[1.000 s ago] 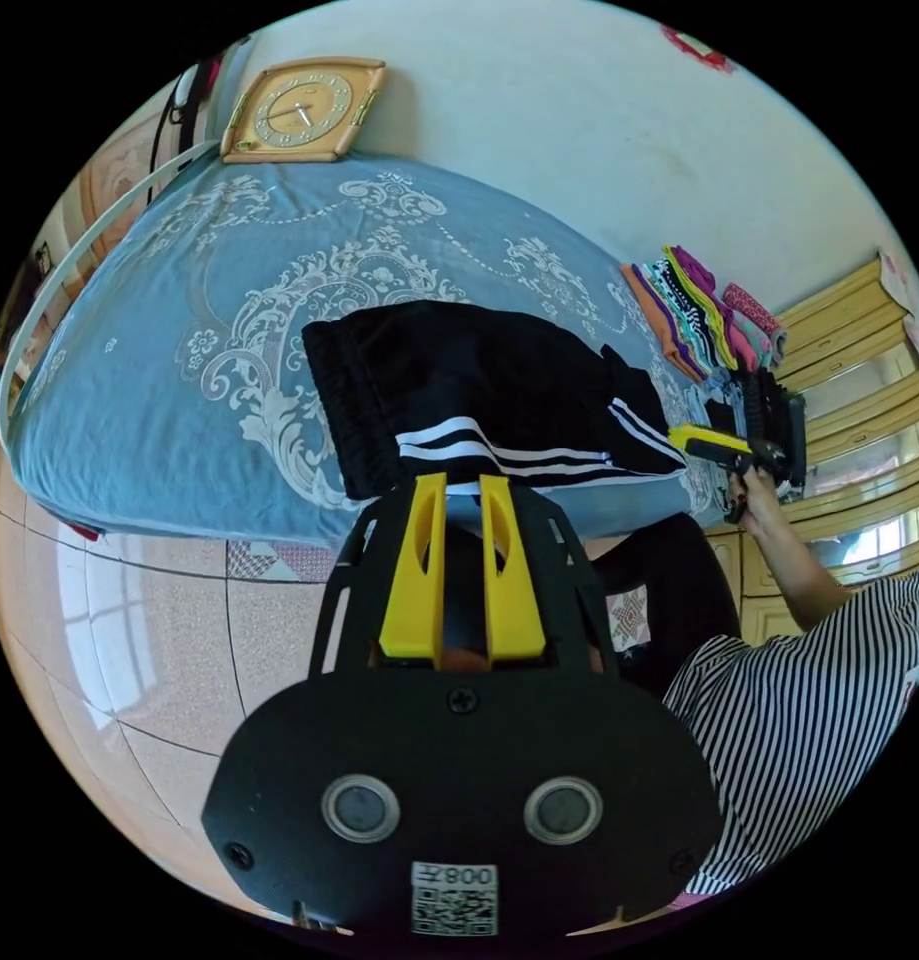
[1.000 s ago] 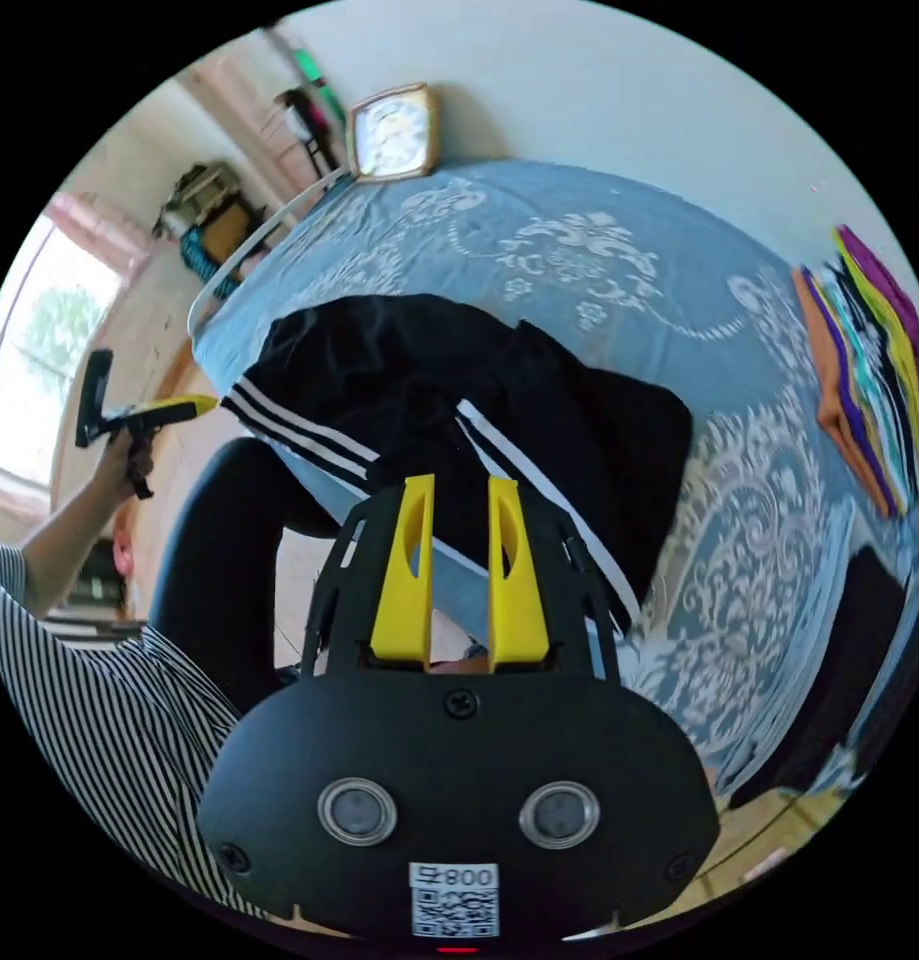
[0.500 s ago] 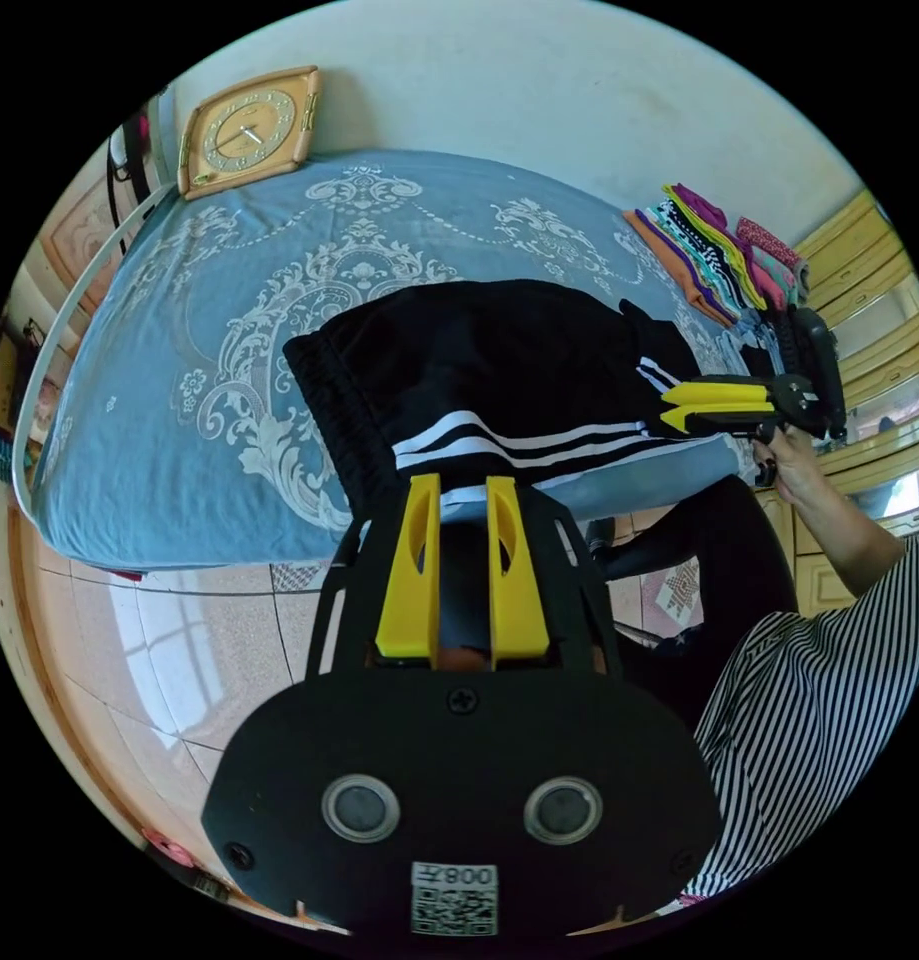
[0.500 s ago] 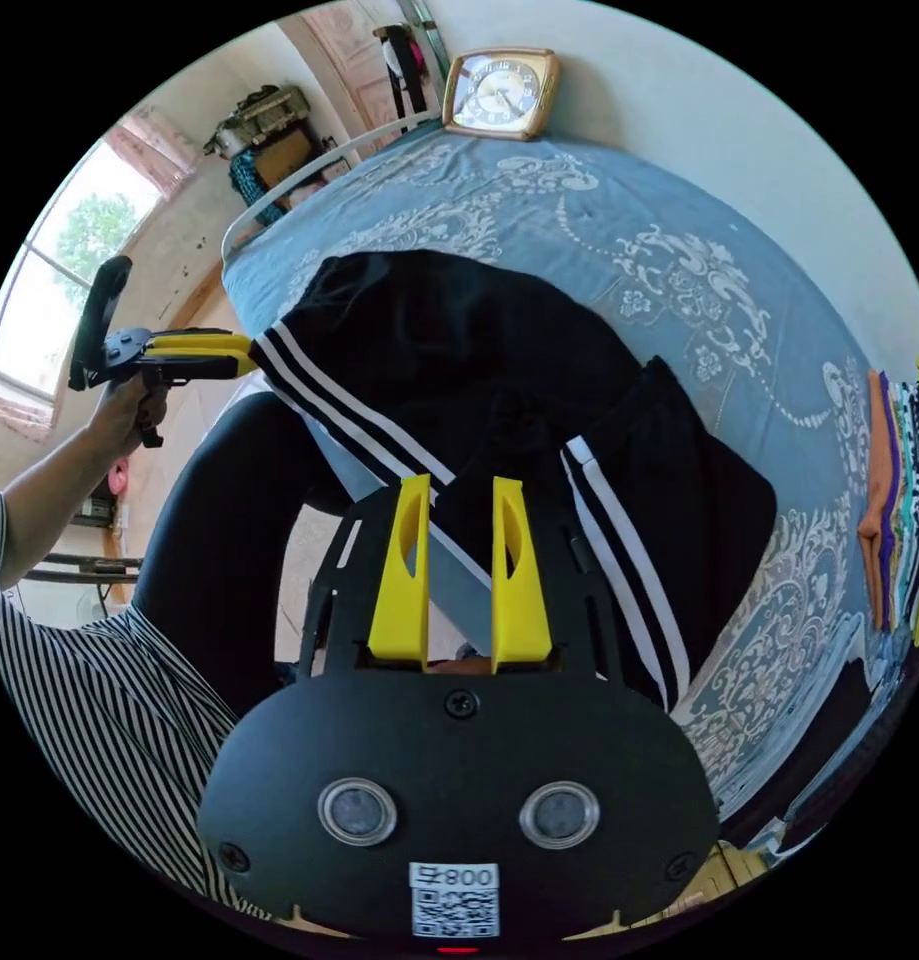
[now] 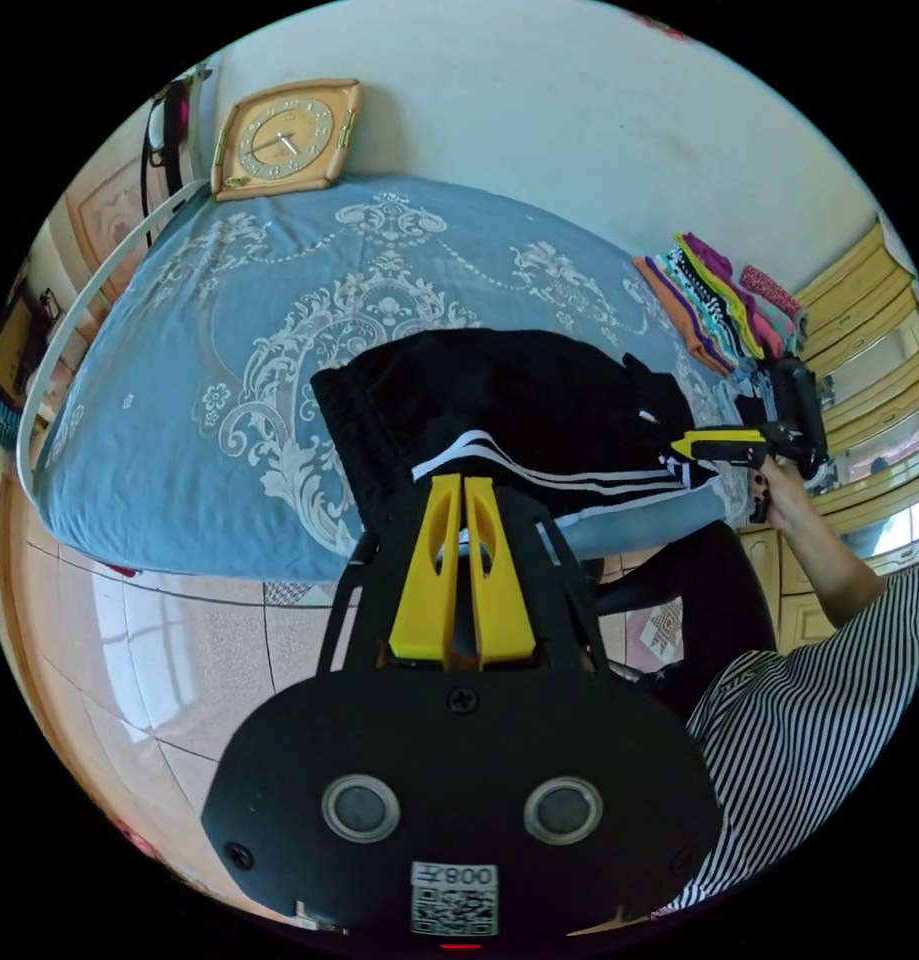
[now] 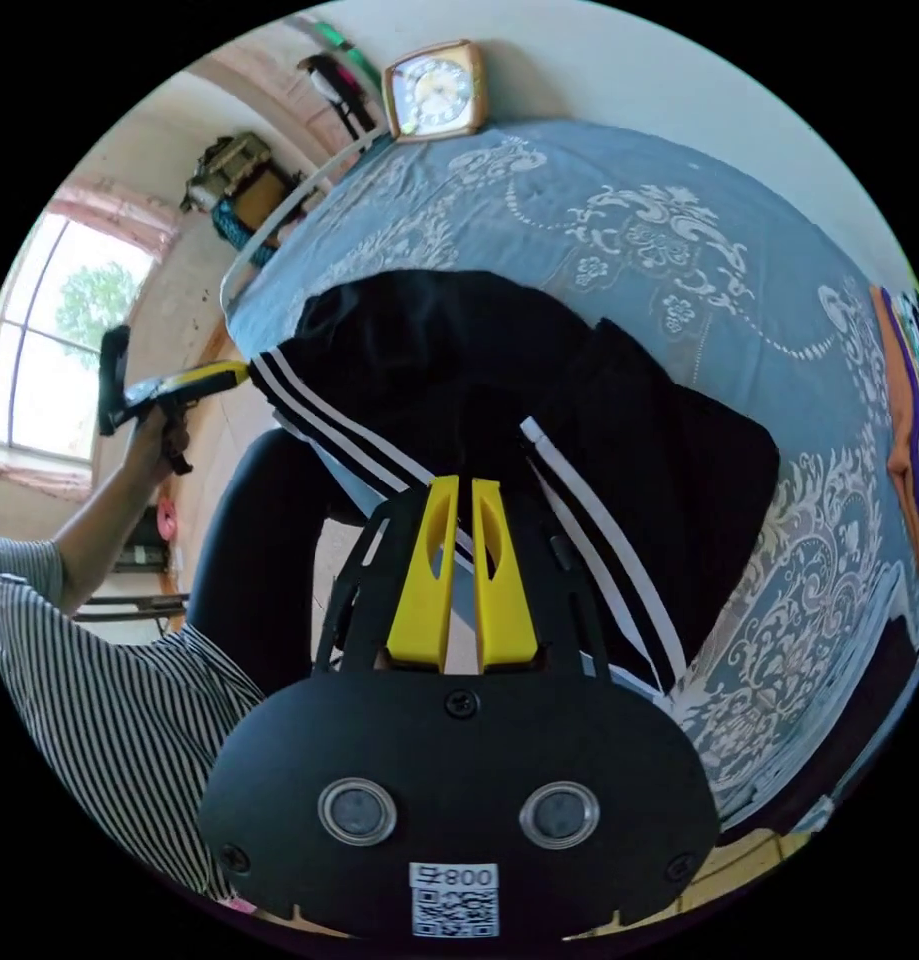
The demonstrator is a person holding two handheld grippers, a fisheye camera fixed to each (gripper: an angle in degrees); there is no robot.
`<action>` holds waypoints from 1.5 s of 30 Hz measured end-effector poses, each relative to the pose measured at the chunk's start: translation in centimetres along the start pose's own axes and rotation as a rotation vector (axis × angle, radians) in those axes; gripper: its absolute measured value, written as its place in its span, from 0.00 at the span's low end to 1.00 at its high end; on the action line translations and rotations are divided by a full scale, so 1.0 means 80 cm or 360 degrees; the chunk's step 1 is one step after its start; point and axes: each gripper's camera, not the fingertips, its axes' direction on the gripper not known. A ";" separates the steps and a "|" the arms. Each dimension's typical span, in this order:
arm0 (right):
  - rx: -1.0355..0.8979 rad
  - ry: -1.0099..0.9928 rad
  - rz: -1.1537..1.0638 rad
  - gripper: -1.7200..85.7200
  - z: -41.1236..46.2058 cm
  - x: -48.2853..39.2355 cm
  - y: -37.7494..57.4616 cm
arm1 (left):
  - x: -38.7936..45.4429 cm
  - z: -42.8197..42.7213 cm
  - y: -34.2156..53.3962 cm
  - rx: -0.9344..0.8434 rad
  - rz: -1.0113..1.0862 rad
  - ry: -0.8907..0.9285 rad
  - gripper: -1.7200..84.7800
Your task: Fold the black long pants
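Both jaws at black pants' (image 5: 509, 400) near edge

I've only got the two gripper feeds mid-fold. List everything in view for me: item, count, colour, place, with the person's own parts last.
black long pants: one, black with white side stripes, folded on the bed's near edge
bed cover: one, blue with white ornament, spread over the bed
clock: one, tan frame, leaning on the wall at the bed's far end
folded clothes stack: one, orange, purple, yellow, pink, at the bed's far corner
cabinet: one, yellow, beside the stack
window: one, bright, behind the left gripper
left gripper: yellow jaws closed at the pants' striped edge
right gripper: yellow jaws closed at the pants' stripe
striped sleeve: one, black and white
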 end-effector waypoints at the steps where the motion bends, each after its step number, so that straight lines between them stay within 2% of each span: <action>1: 0.0056 -0.0052 0.0058 0.05 -0.008 0.016 0.007 | -0.001 -0.005 0.005 0.0017 -0.0002 0.0005 0.02; 10: 0.0533 -0.0420 0.0342 0.04 -0.068 0.126 0.063 | -0.016 -0.063 0.042 0.0253 -0.0004 0.0118 0.02; 15: 0.1046 -0.0466 0.0567 0.04 -0.156 0.216 0.082 | -0.072 -0.140 -0.033 0.0559 -0.0084 0.0131 0.03; 20: 0.1272 -0.0419 0.0944 0.06 -0.210 0.335 0.066 | -0.159 -0.135 -0.147 0.0515 -0.0418 0.0094 0.04; 22: 0.1249 -0.0357 0.1121 0.07 -0.204 0.363 0.067 | -0.176 -0.115 -0.154 0.0459 -0.0494 -0.0042 0.06; 25: 0.1117 -0.0288 0.1182 0.09 -0.168 0.389 0.072 | -0.191 -0.058 -0.125 0.0244 -0.0453 -0.0148 0.08; 28: 0.0941 -0.0195 0.1132 0.11 -0.111 0.399 0.093 | -0.208 -0.009 -0.036 0.0138 -0.0431 -0.0062 0.10; 31: 0.0789 -0.0100 0.1126 0.12 -0.052 0.406 0.129 | -0.227 0.025 0.085 0.0057 -0.0488 0.0143 0.11; 36: 0.0589 -0.0034 0.1205 0.13 0.025 0.421 0.175 | -0.243 0.055 0.281 -0.0044 -0.0778 0.0314 0.14; 40: 0.0394 0.0107 0.1203 0.14 0.075 0.431 0.175 | -0.239 0.072 0.339 -0.0069 -0.0859 0.0415 0.15; 45: 0.0239 0.0058 0.1276 0.12 0.129 0.451 0.173 | -0.225 0.082 0.352 -0.0197 -0.0757 0.0204 0.07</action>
